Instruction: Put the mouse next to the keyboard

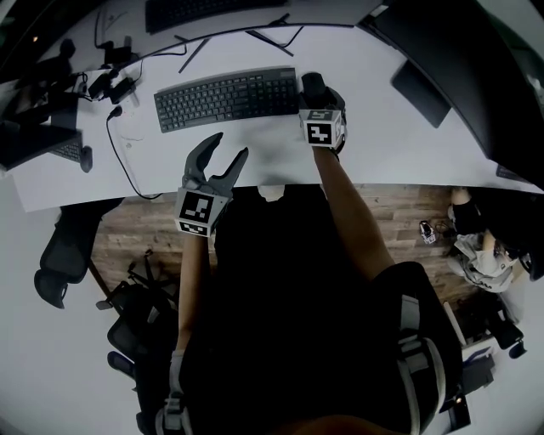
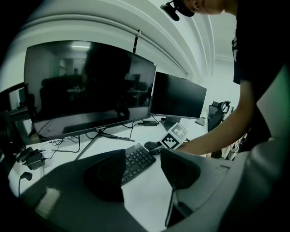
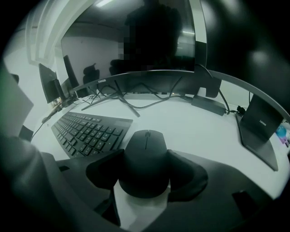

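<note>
The black mouse [image 3: 146, 158] rests on the white desk [image 1: 374, 144] just off the right end of the black keyboard [image 3: 88, 131]. My right gripper [image 3: 146, 177] is shut on it, one pad against each side. In the head view the mouse [image 1: 313, 84] pokes out past the right gripper [image 1: 314, 95], beside the keyboard [image 1: 225, 98]. My left gripper [image 1: 226, 150] hovers open over the desk's front edge with nothing between its fingers. From the left gripper view [image 2: 142, 159] the keyboard [image 2: 136, 161] and mouse [image 2: 152, 146] lie ahead.
A wide monitor [image 2: 86, 86] on splayed legs and a smaller monitor [image 2: 177, 95] stand at the back of the desk. A second keyboard [image 1: 204, 10] lies far back, cables and adapters [image 1: 110, 81] at the left, a dark slanted stand [image 1: 421, 92] at the right. Chairs [image 1: 59, 255] stand on the floor.
</note>
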### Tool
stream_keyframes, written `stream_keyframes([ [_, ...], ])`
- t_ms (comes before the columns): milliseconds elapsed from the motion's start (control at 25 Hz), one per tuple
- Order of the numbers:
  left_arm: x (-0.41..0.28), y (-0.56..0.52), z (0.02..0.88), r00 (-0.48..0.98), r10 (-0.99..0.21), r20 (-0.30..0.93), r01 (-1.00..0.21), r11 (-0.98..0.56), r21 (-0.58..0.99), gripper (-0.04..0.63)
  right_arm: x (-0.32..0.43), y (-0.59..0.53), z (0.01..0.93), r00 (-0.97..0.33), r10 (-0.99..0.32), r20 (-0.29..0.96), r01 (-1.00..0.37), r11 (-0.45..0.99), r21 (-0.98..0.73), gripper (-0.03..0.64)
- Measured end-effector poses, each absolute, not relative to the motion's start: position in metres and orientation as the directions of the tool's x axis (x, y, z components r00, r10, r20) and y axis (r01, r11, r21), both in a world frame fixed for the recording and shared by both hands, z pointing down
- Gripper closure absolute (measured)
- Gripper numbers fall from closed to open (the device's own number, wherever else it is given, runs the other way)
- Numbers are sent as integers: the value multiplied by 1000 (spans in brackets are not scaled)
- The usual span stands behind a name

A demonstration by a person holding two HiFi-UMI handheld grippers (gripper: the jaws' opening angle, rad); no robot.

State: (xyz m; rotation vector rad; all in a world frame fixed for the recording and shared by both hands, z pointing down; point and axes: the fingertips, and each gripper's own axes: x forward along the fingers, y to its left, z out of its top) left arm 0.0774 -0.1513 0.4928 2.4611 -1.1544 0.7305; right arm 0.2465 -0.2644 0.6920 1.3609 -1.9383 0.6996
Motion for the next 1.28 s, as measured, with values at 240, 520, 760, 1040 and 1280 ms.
stream_keyframes([
  [240,78,-152,486,530,-640,556,-792,-608,55,368,248,-266,691,-262,-616,743,-948,310,-76,278],
  [520,81,-148,478,524,-664,534,-802,-595,47,368,250,-262,679,-294,-643,708,-939,331,-90,252],
  [760,83,-143,472,516,-690,507,-813,-581,36,371,253,-256,657,-324,-665,672,-928,361,-91,276],
  [1040,89,-142,462,519,-722,457,-822,-569,36,380,264,-236,634,-391,-661,641,-899,423,-112,420],
  [1280,88,-132,451,547,-720,428,-806,-590,37,471,272,-219,617,-426,-664,614,-888,437,-143,522],
])
